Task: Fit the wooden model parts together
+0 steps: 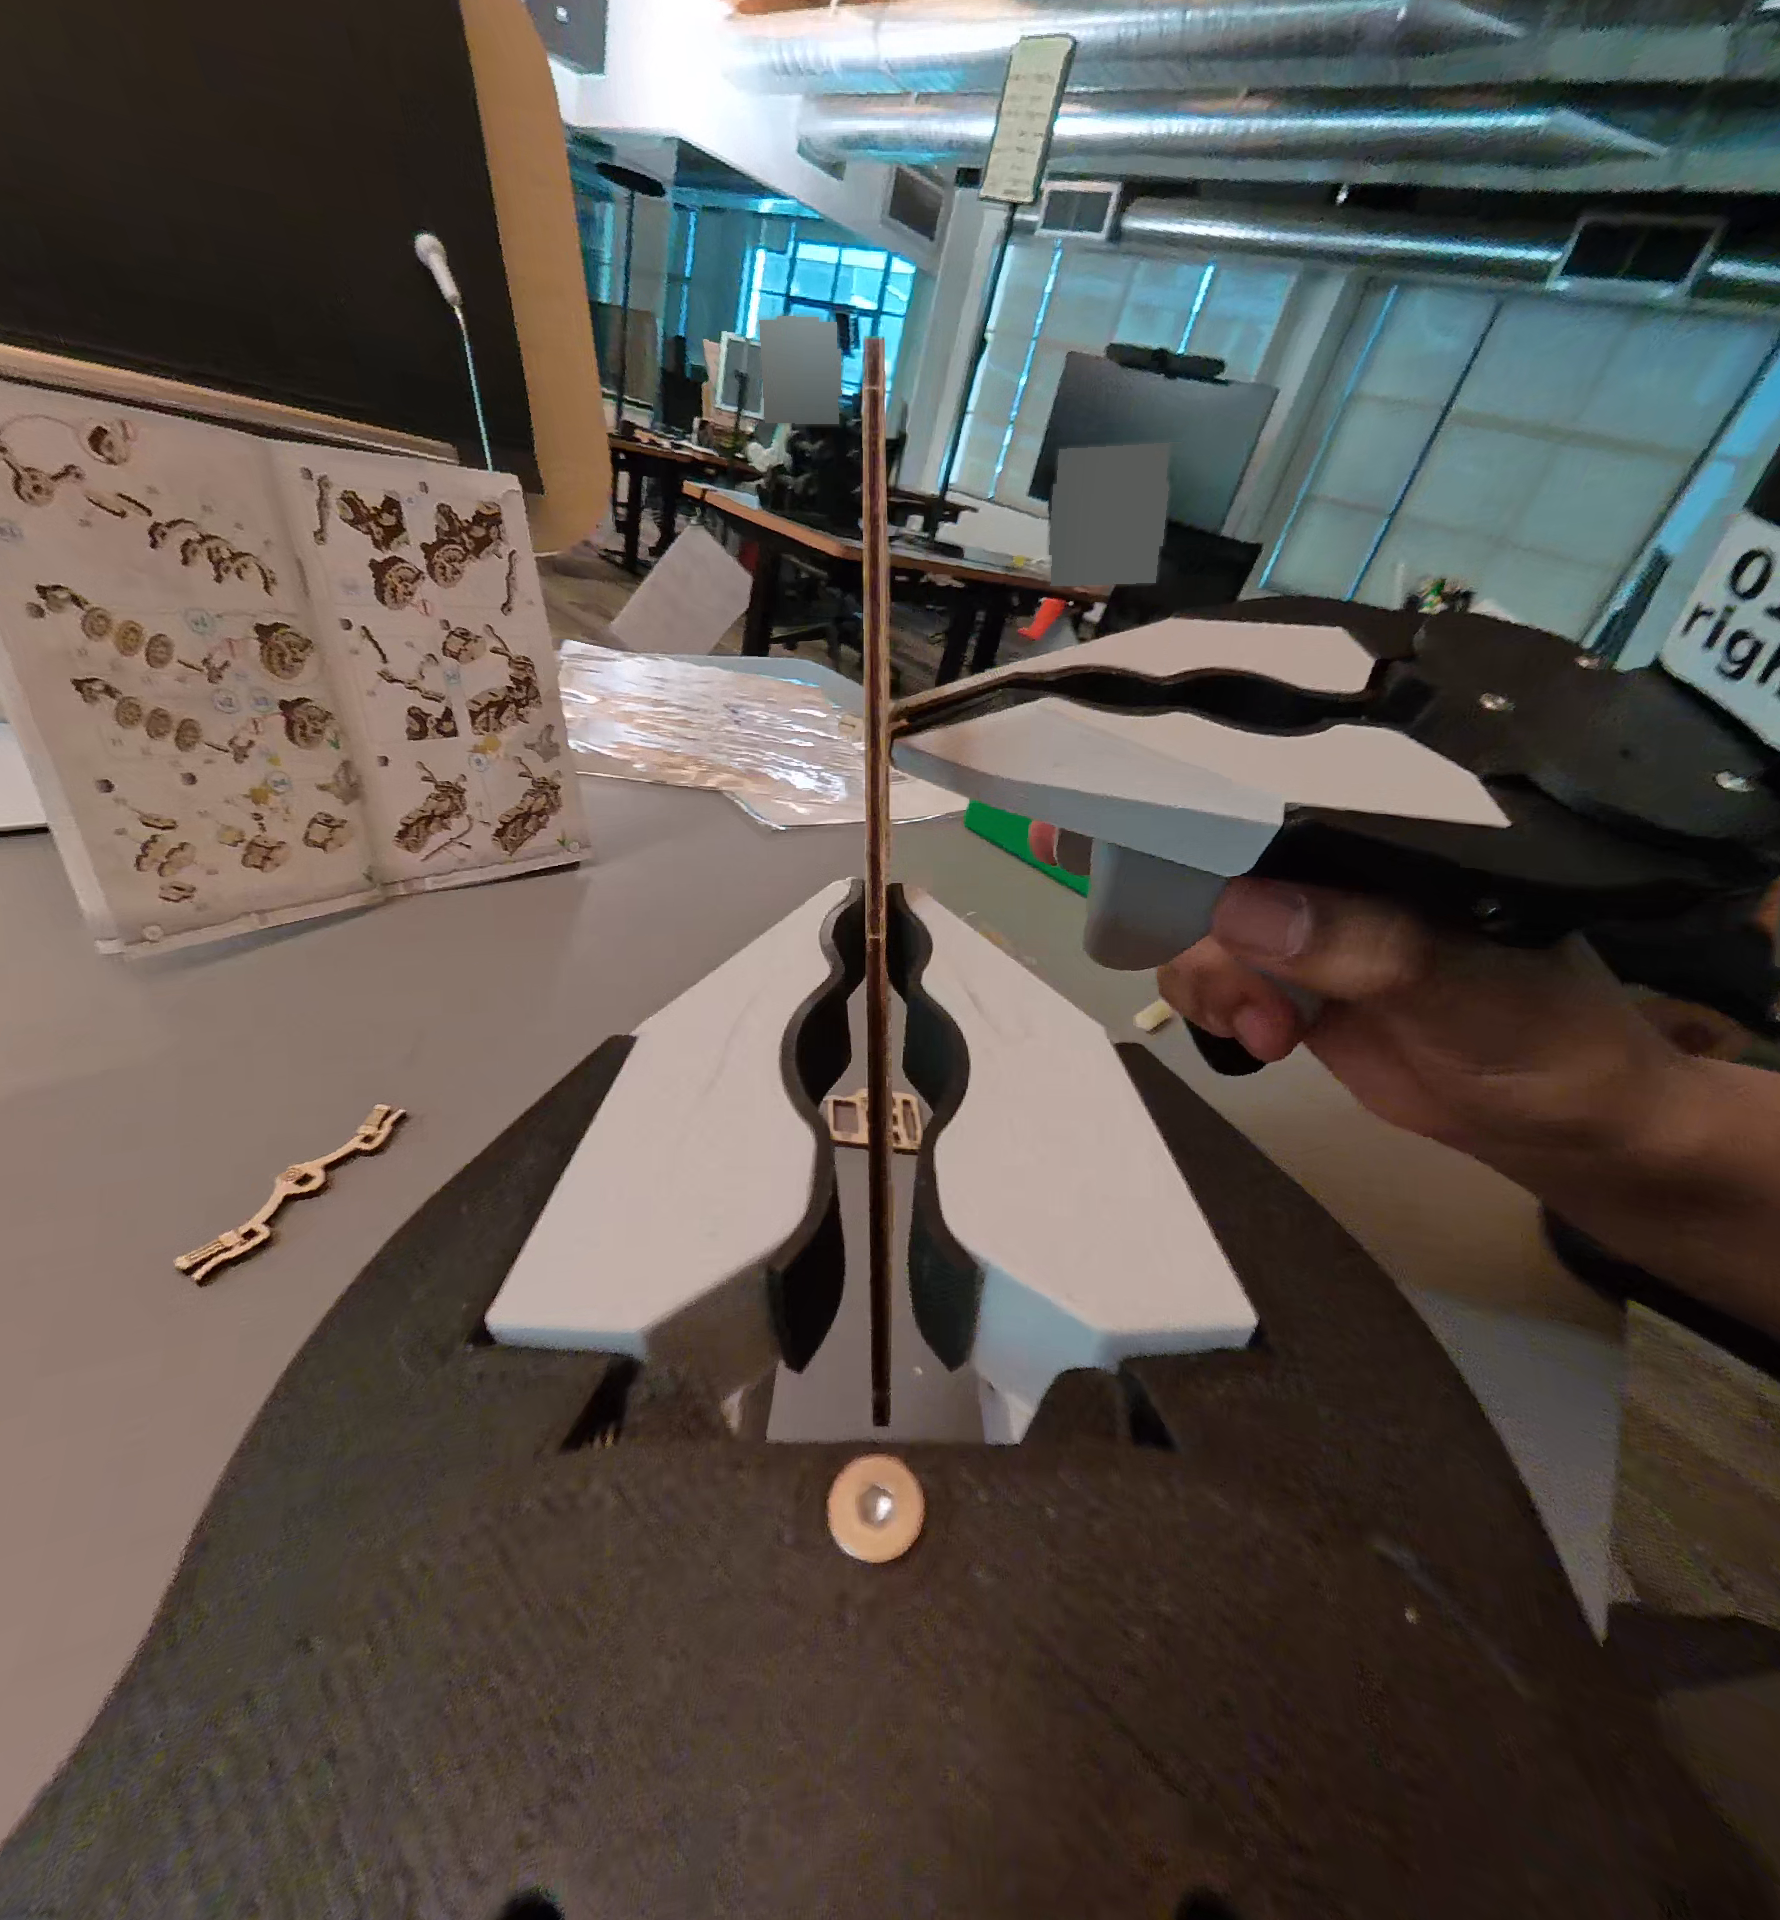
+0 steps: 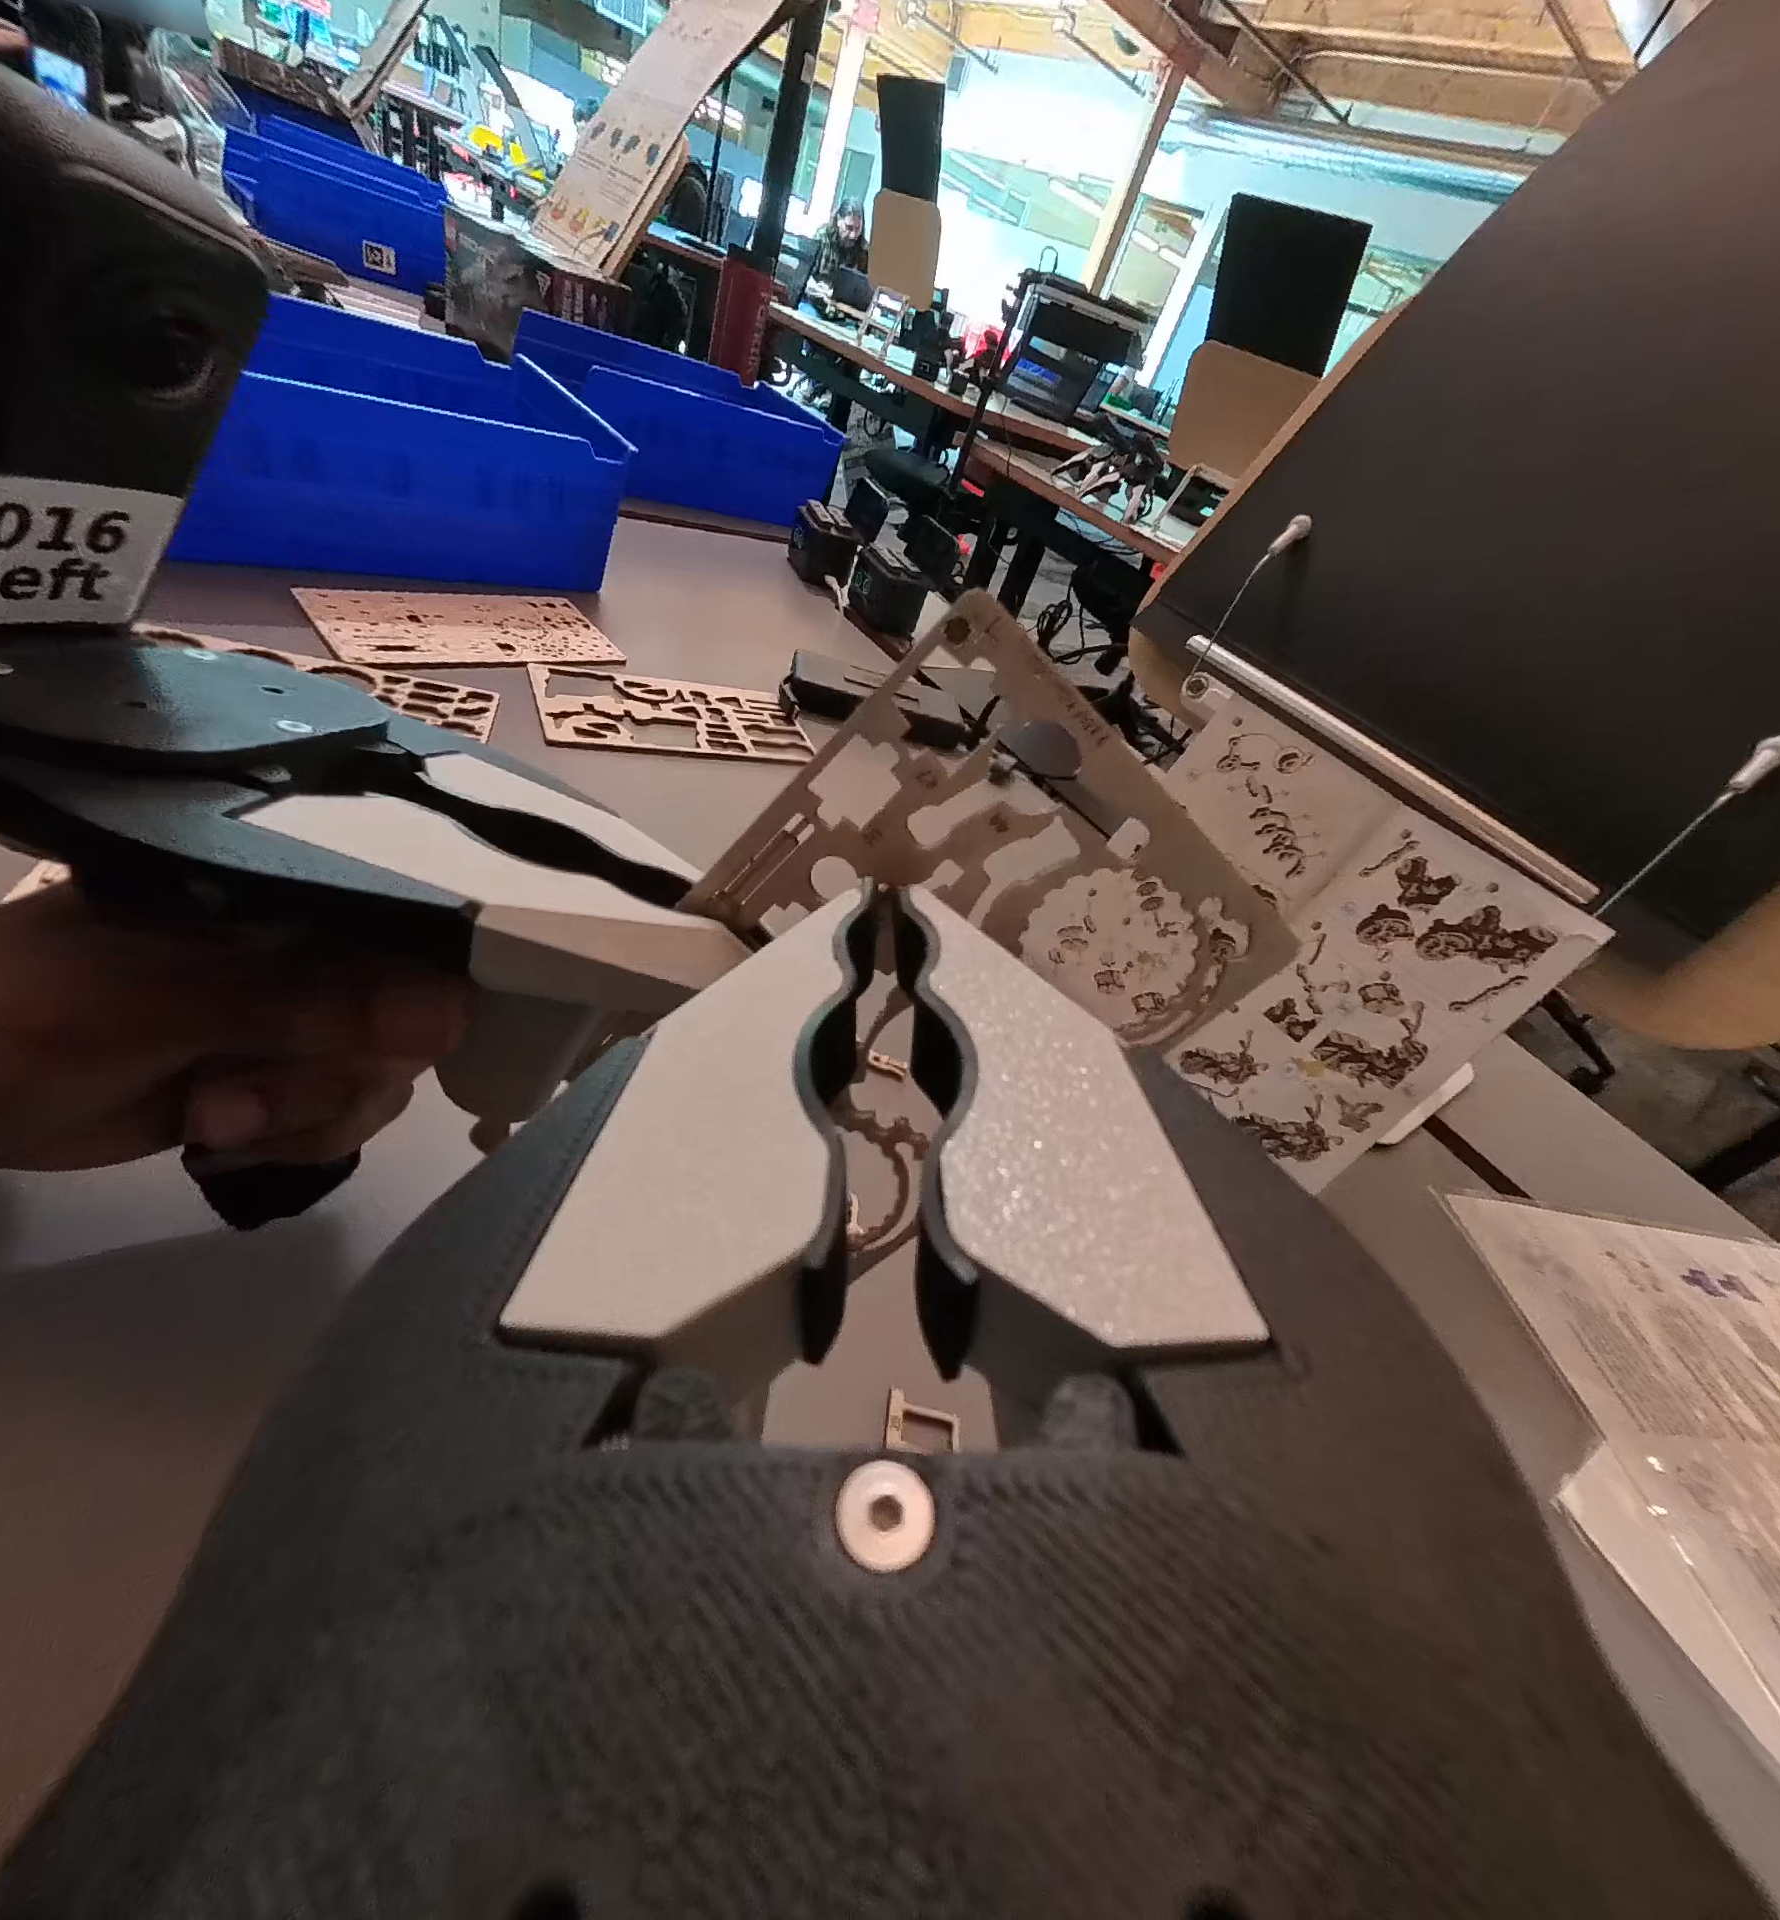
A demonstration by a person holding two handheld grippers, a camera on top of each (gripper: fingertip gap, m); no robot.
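The laser-cut plywood sheet [image 2: 1011, 862] looks pale and matt, its cut edge dark brown. Both gripper bodies are rough, ridged black plastic with smooth grey finger pads [image 1: 699, 1122]. At lower left, a small wooden part [image 1: 288, 1195] lies on the smooth matt grey table [image 1: 138, 1039]. The blue bins [image 2: 398, 468] look like glossy plastic.

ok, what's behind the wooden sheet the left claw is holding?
From the right wrist view, the wooden sheet stands in front of the propped instruction booklet and covers its left part. The left claw is shut on the sheet's edge.
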